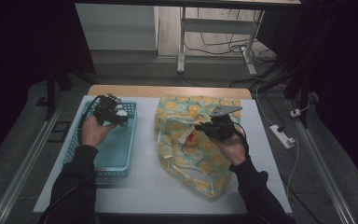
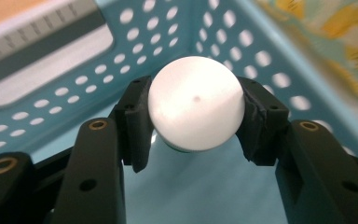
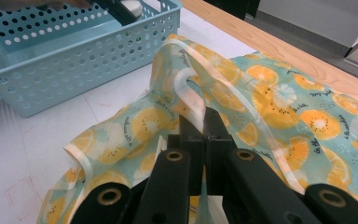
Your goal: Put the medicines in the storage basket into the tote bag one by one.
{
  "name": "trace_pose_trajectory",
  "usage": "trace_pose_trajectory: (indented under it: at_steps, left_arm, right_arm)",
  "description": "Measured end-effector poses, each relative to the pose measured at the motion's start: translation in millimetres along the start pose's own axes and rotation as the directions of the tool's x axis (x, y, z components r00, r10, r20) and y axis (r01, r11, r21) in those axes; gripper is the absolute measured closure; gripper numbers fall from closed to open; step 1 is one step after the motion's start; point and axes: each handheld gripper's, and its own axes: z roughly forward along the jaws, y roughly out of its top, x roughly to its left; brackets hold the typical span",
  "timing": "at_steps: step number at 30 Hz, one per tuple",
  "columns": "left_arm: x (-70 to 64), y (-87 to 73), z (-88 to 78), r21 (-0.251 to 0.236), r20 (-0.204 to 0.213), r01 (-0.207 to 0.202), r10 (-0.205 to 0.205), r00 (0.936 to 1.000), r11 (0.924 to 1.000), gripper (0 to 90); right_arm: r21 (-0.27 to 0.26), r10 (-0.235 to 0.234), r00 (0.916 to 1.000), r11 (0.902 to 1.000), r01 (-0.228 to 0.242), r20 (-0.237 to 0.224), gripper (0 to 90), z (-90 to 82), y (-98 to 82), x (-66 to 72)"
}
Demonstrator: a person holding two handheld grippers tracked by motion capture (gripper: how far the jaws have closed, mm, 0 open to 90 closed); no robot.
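l hand (image 1: 92, 130) is raised over the far end of the blue perforated basket (image 1: 103, 158), forearm coming in from the near table edge, wrist bent so the left gripper (image 1: 122, 122) points toward the basket's right wall. its jaws are clamped on a white ball (image 2: 195, 103), pads pressing both sides, ball held above the basket floor, near the far right corner inside. r hand (image 1: 230, 147) sits over the fruit-print bag (image 1: 189, 140), which lies just right of the basket on the white table (image 1: 144, 186). right gripper (image 1: 200, 127) points left toward the basket, jaws together, pinching the bag's clear-edged rim (image 3: 205, 140) and holding that fold up off the table.
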Motion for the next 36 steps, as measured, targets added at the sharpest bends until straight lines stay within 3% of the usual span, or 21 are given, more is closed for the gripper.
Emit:
trace_pose_trajectory:
  at_steps: [10, 22, 30, 36]
  left_arm:
    - [-13.8, 4.6, -28.1, -0.056, 0.036, -0.023, 0.025, 0.9990, 0.9982, 50.5]
    - [-38.1, 5.2, -40.7, -0.093, 0.089, -0.078, 0.086, 0.9923, 0.9926, 50.5]
    - [-61.9, 8.0, -43.2, -0.113, 0.131, -0.124, 0.138, 0.9817, 0.9858, 50.5]
    - [-82.4, 13.0, -41.2, -0.124, 0.168, -0.162, 0.182, 0.9689, 0.9790, 50.5]
  right_arm:
    - [0.001, 0.001, 1.0000, 1.0000, -0.001, 0.000, 89.7, 0.1, 0.1, 0.2]
    - [-0.004, 0.002, 1.0000, 1.0000, -0.002, 0.000, 89.7, -0.9, 0.4, -0.3]
    - [-0.002, 0.001, 1.0000, 1.0000, -0.001, 0.001, 89.7, -1.3, 0.5, -0.4]
    - [-0.004, 0.002, 1.0000, 1.0000, -0.002, 0.002, 89.7, -1.7, 0.6, -0.5]
